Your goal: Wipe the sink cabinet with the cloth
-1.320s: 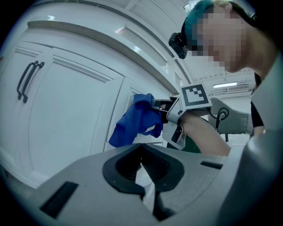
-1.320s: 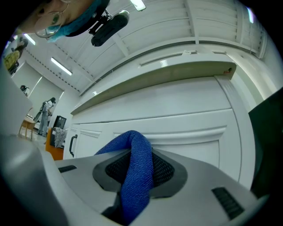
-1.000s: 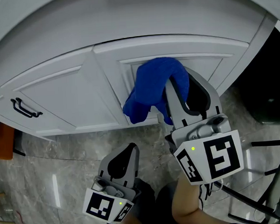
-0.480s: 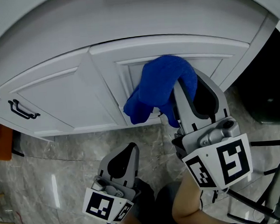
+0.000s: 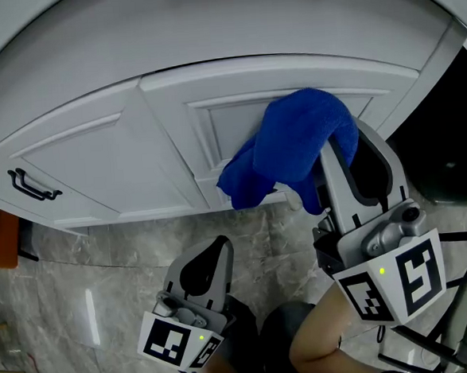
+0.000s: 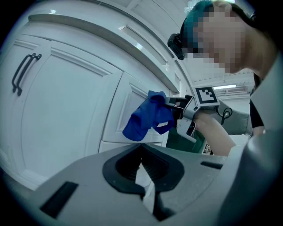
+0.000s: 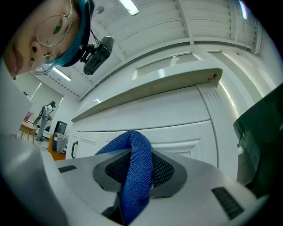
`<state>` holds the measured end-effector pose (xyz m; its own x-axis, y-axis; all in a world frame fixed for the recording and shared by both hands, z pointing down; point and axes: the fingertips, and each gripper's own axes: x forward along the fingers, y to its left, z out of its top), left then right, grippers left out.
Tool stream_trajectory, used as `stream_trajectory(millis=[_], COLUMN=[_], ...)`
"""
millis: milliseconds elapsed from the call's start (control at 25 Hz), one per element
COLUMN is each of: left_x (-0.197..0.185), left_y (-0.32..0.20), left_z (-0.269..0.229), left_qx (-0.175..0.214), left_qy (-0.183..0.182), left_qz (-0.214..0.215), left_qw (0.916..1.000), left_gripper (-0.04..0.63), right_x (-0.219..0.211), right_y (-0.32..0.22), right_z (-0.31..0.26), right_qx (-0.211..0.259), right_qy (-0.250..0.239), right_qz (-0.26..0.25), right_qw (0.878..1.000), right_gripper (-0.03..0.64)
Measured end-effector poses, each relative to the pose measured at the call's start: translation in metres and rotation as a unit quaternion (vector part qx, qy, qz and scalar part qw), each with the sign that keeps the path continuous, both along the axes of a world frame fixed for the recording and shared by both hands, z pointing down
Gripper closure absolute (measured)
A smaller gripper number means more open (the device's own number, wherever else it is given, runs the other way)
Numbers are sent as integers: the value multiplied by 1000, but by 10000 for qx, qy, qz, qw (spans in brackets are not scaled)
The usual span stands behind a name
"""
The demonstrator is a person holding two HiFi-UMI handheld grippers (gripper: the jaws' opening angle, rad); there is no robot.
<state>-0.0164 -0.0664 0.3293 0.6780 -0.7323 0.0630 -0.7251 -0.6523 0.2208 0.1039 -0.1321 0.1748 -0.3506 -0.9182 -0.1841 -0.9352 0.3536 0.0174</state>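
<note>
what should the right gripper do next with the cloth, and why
Probably slide the cloth sideways across the door, pressing lightly. The right gripper is shut on the cloth, which seems to bunch against the door's recessed panel, so it looks placed for a wiping stroke, and much of the door beside it is uncovered.

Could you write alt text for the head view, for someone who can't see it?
Seen from above, the right gripper holds a blue cloth, clamped in its jaws, against a white cabinet door. The left gripper hangs lower over the marbled floor, shut and empty.
</note>
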Motion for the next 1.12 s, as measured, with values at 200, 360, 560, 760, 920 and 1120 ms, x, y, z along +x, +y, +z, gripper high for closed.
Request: stream_trajectory(millis=[200,360,560,760,920,1120], left_x=[-5,-6,-5,-7,-7,-3], left_y=[-1,-2,-2,-4,-4,-1], left_z=[0,0,0,0,0,0], left_qx=[6,4,-6,-6,-4,22], left_qy=[-2,-12,-12,5,-7,-23], left_qz=[-81,-87,-61,-103,-89,-36], left_qw=[10000,10000,10000,9999,10000,10000], left_gripper=[591,591,591,591,591,591], right_x=[3,-3,-5,4,13,22], right_y=[9,20,24,23,7,-7], right_z=[-8,-19,-25,-23,-6,11], right_qx=[66,237,419,347,124,-109], right_qy=[-29,-19,-114,-120,-180,-316], right_qz=[-114,-304,-417,-345,-192,143], right_qw=[9999,9993,9982,9987,9996,9993], right_gripper=[502,502,502,502,502,503])
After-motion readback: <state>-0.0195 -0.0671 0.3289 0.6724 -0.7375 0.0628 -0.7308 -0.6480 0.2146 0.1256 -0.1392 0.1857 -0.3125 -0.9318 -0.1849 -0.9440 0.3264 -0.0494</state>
